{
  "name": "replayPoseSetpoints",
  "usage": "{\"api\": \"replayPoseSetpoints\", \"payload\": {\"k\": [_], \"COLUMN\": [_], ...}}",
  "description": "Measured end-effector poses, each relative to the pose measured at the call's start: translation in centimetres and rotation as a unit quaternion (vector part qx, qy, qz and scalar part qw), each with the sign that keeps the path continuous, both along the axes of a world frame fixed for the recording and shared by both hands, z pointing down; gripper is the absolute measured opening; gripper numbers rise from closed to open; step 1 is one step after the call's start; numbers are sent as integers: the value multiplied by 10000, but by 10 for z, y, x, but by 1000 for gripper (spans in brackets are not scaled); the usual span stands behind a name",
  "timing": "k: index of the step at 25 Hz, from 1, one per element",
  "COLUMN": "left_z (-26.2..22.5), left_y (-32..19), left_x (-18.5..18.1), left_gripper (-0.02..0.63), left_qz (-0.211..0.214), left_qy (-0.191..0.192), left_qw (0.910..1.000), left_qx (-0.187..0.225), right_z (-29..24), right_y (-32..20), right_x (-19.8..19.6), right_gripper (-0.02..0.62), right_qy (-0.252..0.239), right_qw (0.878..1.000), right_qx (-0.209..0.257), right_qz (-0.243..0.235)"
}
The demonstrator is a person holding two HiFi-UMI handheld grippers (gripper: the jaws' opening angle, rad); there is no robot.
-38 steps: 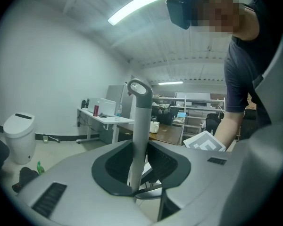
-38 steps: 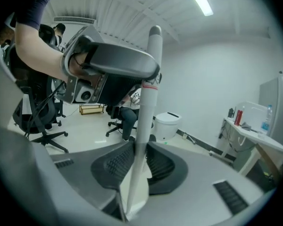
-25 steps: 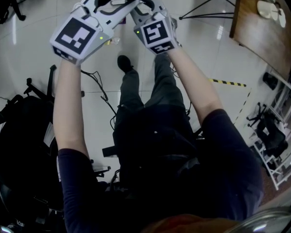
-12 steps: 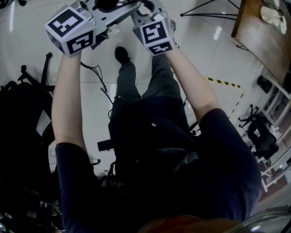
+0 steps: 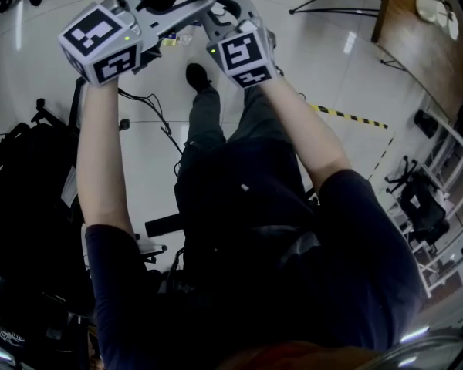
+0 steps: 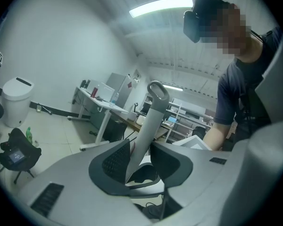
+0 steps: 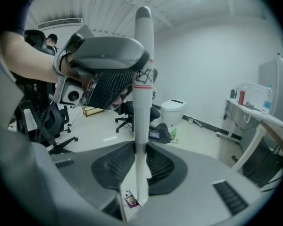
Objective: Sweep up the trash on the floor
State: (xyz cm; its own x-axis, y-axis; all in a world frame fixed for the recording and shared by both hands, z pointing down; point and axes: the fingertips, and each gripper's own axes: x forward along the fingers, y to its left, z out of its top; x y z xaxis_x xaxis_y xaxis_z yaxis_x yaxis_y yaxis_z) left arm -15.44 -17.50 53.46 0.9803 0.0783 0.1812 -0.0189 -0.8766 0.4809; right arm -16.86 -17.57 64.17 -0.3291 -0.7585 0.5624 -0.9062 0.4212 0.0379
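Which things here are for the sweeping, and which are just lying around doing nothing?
For the job:
- the white pole, likely the broom's handle
- the little purple wrapper on the floor below, trash to sweep

Just lying about:
- black bag
- green bottle
- office chair
- wooden table

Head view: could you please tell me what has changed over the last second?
The left gripper has slid toward the picture's left and rolled. Its jaws have just been opening, with the broom handle between them. The right gripper stays about where it was, shut on the same handle. Both grippers remain raised in front of the person.
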Motion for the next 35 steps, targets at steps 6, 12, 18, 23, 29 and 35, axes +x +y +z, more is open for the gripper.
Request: {"api": "replayPoseSetpoints", "payload": {"k": [6, 12, 18, 23, 29, 35], "left_z": [-2, -3, -5, -15, -51, -91], "left_y": [15, 22, 19, 8, 13, 38], "left_x": [-12, -16, -12, -6, -8, 23], "left_gripper": [133, 133, 130, 124, 123, 120], "left_qz": [207, 216, 168, 0, 107, 130], "left_qy": [-187, -226, -98, 78, 286, 581], "left_qw": [9994, 9992, 9995, 9995, 9982, 9917], "left_qx": [201, 241, 250, 309, 511, 1136], "right_z": [-2, -3, -4, -16, -53, -86], "right_y": [13, 19, 20, 12, 12, 32], "right_x": [-12, -17, -15, -6, -3, 26], "right_gripper": [94, 94, 94, 95, 94, 94], "right_qy": [-7, -44, -113, -85, -15, 74], "right_qw": [10000, 9999, 9998, 9996, 9991, 9976], "right_qx": [-71, -104, -60, 189, 362, 654], "right_qz": [-4, 56, 129, 195, 198, -198]}}
